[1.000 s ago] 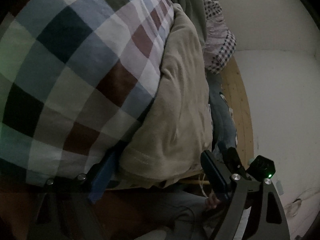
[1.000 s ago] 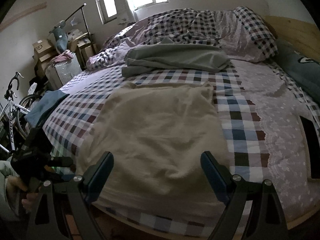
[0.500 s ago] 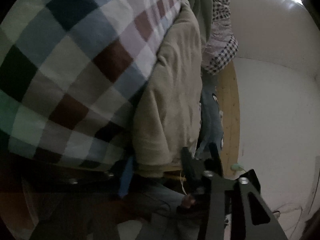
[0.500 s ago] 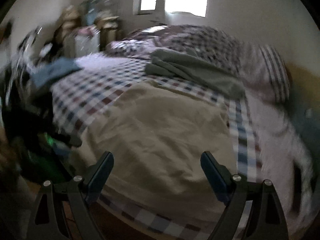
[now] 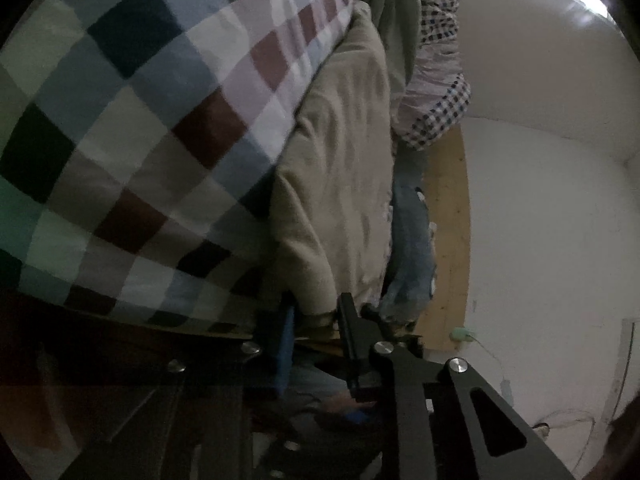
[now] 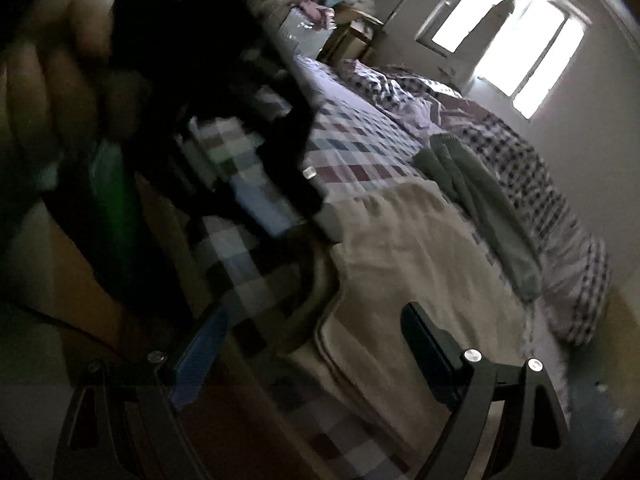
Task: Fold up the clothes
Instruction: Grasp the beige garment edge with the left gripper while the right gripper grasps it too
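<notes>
A beige garment (image 5: 344, 168) lies spread flat on the checked bed cover (image 5: 140, 120). My left gripper (image 5: 316, 332) is at the bed's edge, its jaws drawn close together with the garment's hem corner pinched between them. In the right wrist view the same beige garment (image 6: 420, 264) fills the middle. My right gripper (image 6: 316, 344) hangs open over its near edge, nothing between its fingers (image 6: 428, 348). The left gripper and the person's hand (image 6: 60, 64) show there as a dark blur at the upper left.
A grey-green garment (image 6: 480, 196) lies folded beyond the beige one, with a crumpled checked duvet (image 6: 520, 152) behind it. A wooden bed frame (image 5: 448, 240) and a blue cushion (image 5: 412, 240) line the far side. Boxes and clutter (image 6: 320, 12) stand near the window (image 6: 508, 40).
The left jaws went from wide open to nearly closed on the beige garment's corner. The right gripper swung and rolled to the left, staying open; its view is blurred.
</notes>
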A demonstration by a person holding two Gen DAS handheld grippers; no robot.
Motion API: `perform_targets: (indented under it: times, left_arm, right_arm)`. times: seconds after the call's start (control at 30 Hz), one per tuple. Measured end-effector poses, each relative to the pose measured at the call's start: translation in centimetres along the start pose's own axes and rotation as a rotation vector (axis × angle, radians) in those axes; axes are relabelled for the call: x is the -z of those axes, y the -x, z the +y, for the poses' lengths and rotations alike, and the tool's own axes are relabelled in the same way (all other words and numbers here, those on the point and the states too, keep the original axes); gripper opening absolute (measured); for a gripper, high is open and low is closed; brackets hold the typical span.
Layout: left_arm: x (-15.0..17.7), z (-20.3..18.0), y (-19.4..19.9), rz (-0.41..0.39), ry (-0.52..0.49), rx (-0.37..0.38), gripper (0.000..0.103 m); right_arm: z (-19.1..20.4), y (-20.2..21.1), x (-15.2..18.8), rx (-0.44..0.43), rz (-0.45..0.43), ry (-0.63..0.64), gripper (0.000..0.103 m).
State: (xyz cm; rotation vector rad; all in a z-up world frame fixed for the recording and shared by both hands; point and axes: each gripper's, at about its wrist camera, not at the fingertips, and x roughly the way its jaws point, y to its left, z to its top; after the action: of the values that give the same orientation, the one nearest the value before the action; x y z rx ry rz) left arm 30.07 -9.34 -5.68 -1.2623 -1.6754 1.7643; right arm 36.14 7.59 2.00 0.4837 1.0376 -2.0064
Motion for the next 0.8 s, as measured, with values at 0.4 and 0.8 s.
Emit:
perform_targets:
  times: [0.4,0.8]
  left_arm:
    - [-0.3,-0.1,-0.2,0.021,0.037,0.132,0.014]
    - [-1.1,-0.1,0.7,-0.043,0.003,0.113,0.066]
  right_arm:
    - [1.7,-3.8,-0.9,0.15,0.026,0.06,0.048]
    - [0.6,-2.5,-1.9,0.186,0.008,0.047,0.007]
